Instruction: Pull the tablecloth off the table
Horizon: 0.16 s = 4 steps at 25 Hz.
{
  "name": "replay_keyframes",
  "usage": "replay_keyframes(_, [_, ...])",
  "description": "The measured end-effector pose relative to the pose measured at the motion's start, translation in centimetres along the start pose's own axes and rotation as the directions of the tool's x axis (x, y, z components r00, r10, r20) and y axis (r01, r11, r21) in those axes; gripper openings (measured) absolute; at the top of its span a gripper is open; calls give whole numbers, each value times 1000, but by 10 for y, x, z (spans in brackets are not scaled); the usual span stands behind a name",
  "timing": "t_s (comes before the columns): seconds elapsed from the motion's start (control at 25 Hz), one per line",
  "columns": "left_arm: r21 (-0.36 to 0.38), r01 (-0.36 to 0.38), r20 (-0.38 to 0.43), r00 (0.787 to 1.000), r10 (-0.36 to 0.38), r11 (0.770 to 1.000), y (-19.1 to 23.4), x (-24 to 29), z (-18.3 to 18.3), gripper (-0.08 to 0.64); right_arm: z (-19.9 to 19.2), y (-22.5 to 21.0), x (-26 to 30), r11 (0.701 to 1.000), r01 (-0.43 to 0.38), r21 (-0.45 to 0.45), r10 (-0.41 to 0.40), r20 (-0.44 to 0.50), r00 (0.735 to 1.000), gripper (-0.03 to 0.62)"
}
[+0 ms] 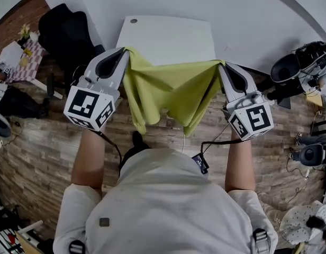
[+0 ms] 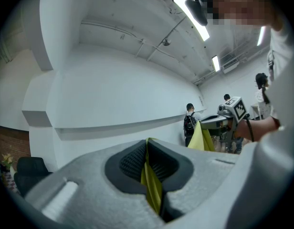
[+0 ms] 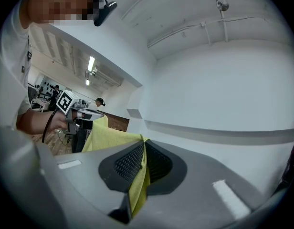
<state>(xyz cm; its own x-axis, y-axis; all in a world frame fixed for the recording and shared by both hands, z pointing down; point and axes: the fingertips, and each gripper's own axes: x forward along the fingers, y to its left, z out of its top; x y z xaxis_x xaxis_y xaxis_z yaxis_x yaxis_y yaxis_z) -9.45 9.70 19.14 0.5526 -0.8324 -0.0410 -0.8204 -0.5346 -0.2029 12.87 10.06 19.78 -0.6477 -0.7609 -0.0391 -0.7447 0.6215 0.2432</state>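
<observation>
Two grippers: your left gripper [image 1: 122,53] and right gripper [image 1: 223,66] are each clamped on one corner of the cloth, with yellow fabric pinched between the ribbed pads [image 2: 130,163].
One tablecloth [image 1: 168,91]: it hangs between your grippers and sags in the middle, above the wooden floor [image 1: 46,157] on your side of the table. It looks clear of the tabletop.
Step in hand: probably the last of the pull. Hold both corners level and well apart so the cloth stays spread. Draw back evenly with both hands, and lift the low folds clear of the cable at your waist.
One table [image 1: 168,33]: white, with its top showing bare beyond the cloth.
One chair [image 1: 68,33]: black, to the left of the table.
</observation>
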Motion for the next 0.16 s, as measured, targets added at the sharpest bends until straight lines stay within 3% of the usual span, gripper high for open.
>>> replay_keyframes(0.16, [-5,-1,-3,1000,1,1000,8,2,-2,8,-1,-1,8,1000,-3,5,3,-4,1000,17])
